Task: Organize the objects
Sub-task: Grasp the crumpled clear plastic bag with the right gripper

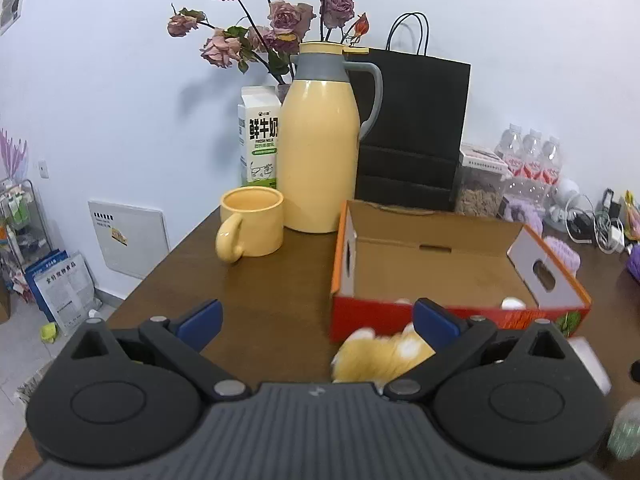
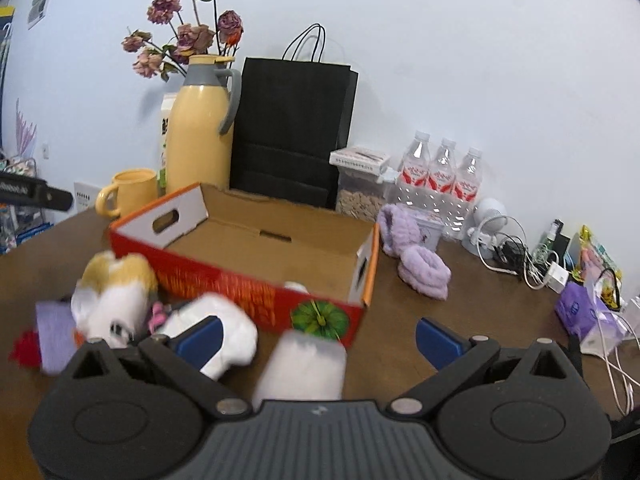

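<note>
Both grippers spread, holding nothing. Orange-and-white plush toy [image 1: 380,354] lies on the table against the red cardboard box's [image 1: 400,316] near wall, at 4 o'clock from left gripper [image 1: 318,320]; at 9 o'clock from right gripper [image 2: 318,338]. Left is nearer. Long axis unclear, blurred.

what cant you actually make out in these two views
- Box contents: in both views the red cardboard box near wall hides all but white tops.
- Plush toy, left wrist view: blurred, partly behind the left gripper.
- White object, right wrist view: motion blur, identity unclear.
- Milk carton, right wrist view: mostly behind the yellow flask.
</note>
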